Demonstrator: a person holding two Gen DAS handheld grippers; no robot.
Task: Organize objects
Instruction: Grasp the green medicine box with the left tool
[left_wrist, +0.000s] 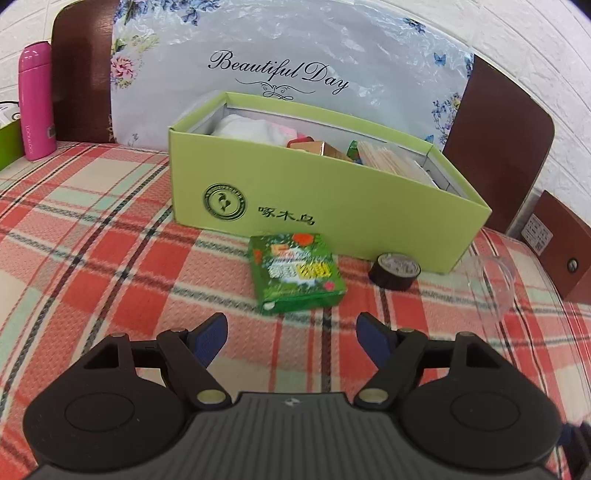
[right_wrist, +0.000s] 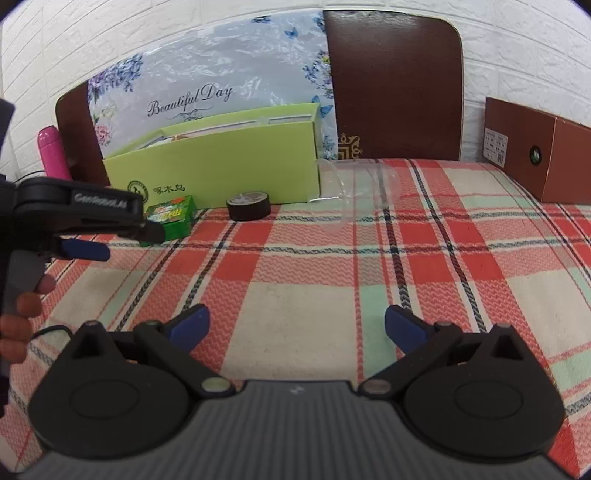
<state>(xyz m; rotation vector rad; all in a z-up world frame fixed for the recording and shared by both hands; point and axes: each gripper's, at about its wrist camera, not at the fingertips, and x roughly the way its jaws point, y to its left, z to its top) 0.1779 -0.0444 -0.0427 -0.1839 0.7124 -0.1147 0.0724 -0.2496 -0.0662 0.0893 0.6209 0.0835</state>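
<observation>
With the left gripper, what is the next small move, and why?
Probably ease the left gripper forward and down over the green packet. Its fingers stand open and empty just short of it, and the packet lies outside the green box.

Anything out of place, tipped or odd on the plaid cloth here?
Yes: a clear plastic cup lies on its side by the green box's right end. A green packet and a black tape roll sit loose in front of the box, not inside it. No spill shows.
</observation>
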